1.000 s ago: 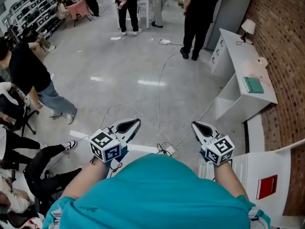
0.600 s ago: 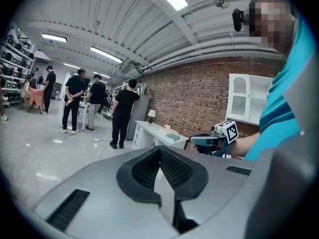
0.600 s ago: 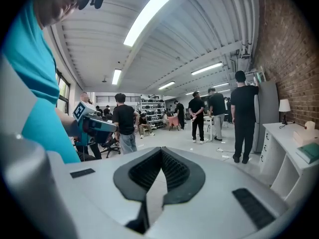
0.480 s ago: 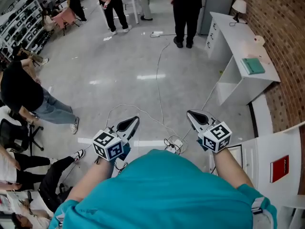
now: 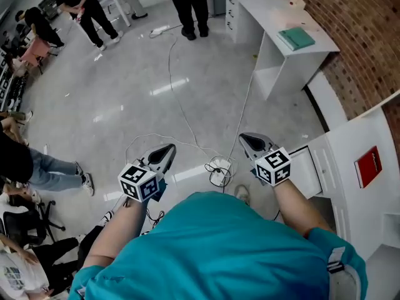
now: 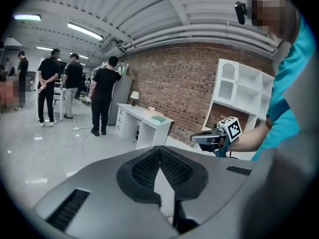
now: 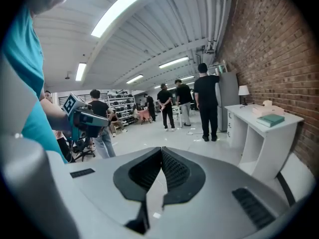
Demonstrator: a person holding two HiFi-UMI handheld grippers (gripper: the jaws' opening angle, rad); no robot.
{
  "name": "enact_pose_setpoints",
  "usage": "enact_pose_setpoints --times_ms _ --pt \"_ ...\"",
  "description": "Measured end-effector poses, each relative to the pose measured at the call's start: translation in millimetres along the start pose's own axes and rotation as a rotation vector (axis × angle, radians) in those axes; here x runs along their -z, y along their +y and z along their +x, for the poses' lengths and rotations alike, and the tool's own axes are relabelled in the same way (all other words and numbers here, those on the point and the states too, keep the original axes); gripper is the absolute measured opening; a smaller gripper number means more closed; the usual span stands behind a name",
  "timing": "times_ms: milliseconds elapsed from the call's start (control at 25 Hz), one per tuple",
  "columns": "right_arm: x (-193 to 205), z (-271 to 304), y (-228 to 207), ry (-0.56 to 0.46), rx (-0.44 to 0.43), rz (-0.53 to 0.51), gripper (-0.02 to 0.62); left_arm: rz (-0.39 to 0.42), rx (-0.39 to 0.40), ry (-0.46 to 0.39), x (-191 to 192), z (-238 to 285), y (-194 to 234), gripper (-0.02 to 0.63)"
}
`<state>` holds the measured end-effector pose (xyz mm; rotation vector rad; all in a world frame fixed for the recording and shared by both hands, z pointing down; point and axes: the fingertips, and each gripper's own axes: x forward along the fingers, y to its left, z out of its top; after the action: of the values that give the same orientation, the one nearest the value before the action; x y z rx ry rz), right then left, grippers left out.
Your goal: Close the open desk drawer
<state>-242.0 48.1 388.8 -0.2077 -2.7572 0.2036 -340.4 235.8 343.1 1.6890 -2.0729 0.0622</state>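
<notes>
A white drawer (image 5: 310, 168) sticks out of the near white desk (image 5: 350, 144) at the right of the head view. My right gripper (image 5: 245, 142) hangs over the floor just left of that drawer, jaws shut with nothing between them. My left gripper (image 5: 165, 153) is further left over the floor, also shut and empty. In the left gripper view the closed jaws (image 6: 159, 151) point toward the brick wall, and the right gripper (image 6: 211, 139) shows beside them. The right gripper view has shut jaws (image 7: 161, 154) facing the open room.
A red book (image 5: 367, 166) lies on the near desk. A second white desk (image 5: 270, 12) with a teal book (image 5: 296, 38) stands along the brick wall. A power strip (image 5: 220, 171) and cables lie on the floor between the grippers. Several people stand and sit around.
The head view has swung toward the right, bringing the near desk and its drawer further into the picture. Both grippers stay shut and have kept their spacing.
</notes>
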Motion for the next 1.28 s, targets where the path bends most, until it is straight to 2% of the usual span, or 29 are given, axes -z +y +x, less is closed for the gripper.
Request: enact_pose_setpoints --times_ms 320,600,920,1280 --pt "101.4 -63.3 -83.0 0.052 0.219 0.148 0.022 0.083 0.170 0.176 32.1 112.3 -60.3 0.015" --pt "217.0 -123.8 -125.5 0.130 0.397 0.296 0.023 0.236 0.361 0.366 80.2 208.1 -135.2 0.015" --pt "337.3 -175.8 -140.5 0.194 0.575 0.514 0.023 0.388 0.569 0.563 148.5 290.0 -215.3 0.015" --pt "451.7 -209.5 -134.2 0.271 0.709 0.742 0.023 0.530 0.697 0.753 235.0 344.8 -262.7 0.015"
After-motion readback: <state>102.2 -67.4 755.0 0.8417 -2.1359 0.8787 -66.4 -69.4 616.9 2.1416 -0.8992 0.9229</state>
